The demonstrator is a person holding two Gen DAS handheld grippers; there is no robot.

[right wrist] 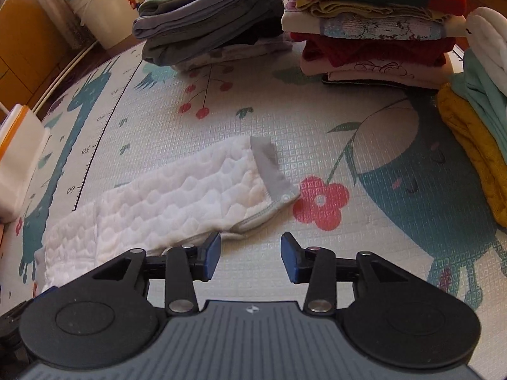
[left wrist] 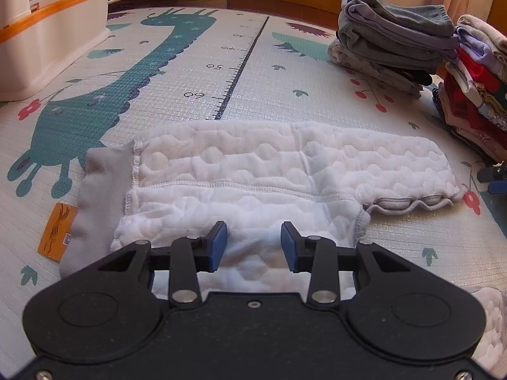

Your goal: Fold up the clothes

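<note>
A white quilted garment (left wrist: 253, 171) with grey trim lies flat on the play mat (left wrist: 190, 72), partly folded lengthwise. My left gripper (left wrist: 254, 245) is open, its blue pads just above the garment's near edge. In the right wrist view the same garment (right wrist: 177, 196) stretches left to centre, its grey cuff with a snap at the right end. My right gripper (right wrist: 250, 255) is open and empty, just in front of the garment's near hem, over bare mat.
Stacks of folded clothes stand at the back: a grey pile (right wrist: 209, 15), a red and cream pile (right wrist: 374, 28), a yellow and teal pile (right wrist: 475, 120). A white and orange box (left wrist: 47, 31) sits at the left. An orange card (left wrist: 57, 234) lies by the garment.
</note>
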